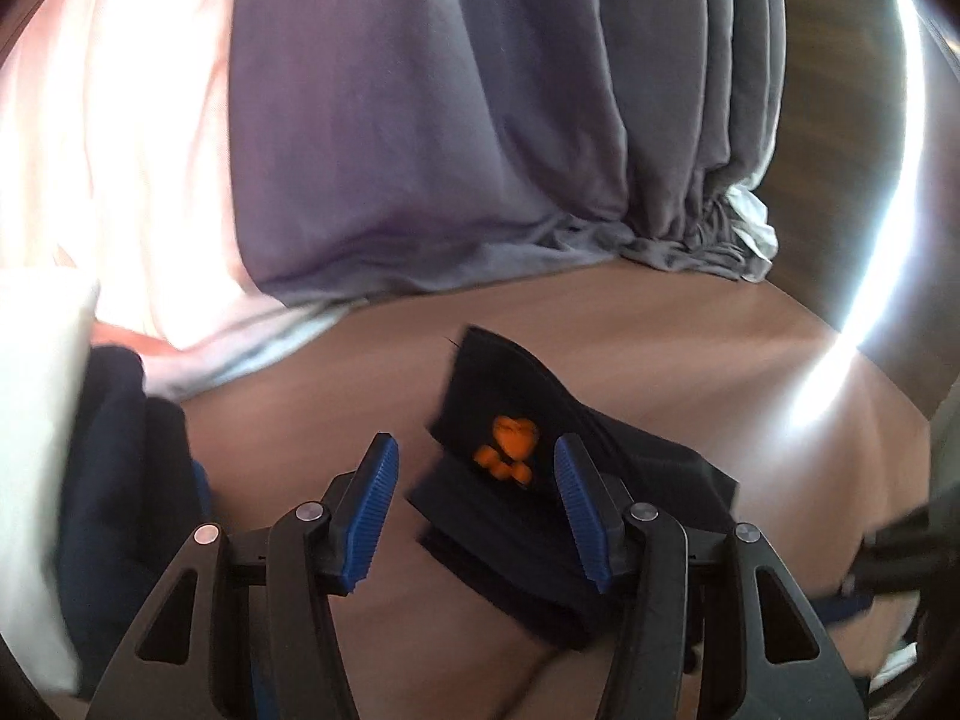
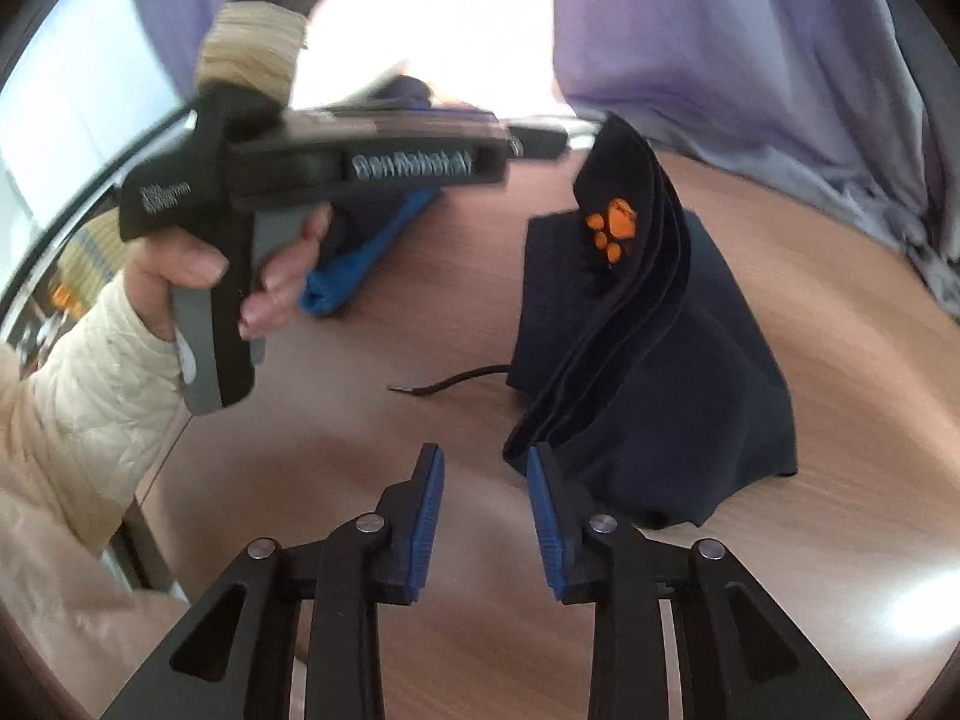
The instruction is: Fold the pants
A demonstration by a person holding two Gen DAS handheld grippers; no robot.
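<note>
Dark navy pants (image 2: 648,372) lie folded in several layers on the wooden table (image 2: 360,432), with an orange paw print (image 2: 612,228) on the raised top flap. A thin black drawstring (image 2: 444,384) trails out to their left. My right gripper (image 2: 486,510) is open, with bare table between its blue pads, and its right finger (image 2: 543,504) sits next to the pants' near corner. In the left wrist view my left gripper (image 1: 477,480) is open over the pants (image 1: 510,540), and the paw print (image 1: 510,450) shows just inside its right pad (image 1: 579,498). Neither pad presses on the cloth.
A hand (image 2: 198,276) in a cream quilted sleeve (image 2: 72,390) holds the left gripper's body (image 2: 360,162). More dark and blue clothing (image 2: 360,264) lies at the table's far left, also seen as a pile (image 1: 120,432). Grey-purple curtains (image 1: 420,120) hang behind. The table edge (image 2: 150,480) runs along the left.
</note>
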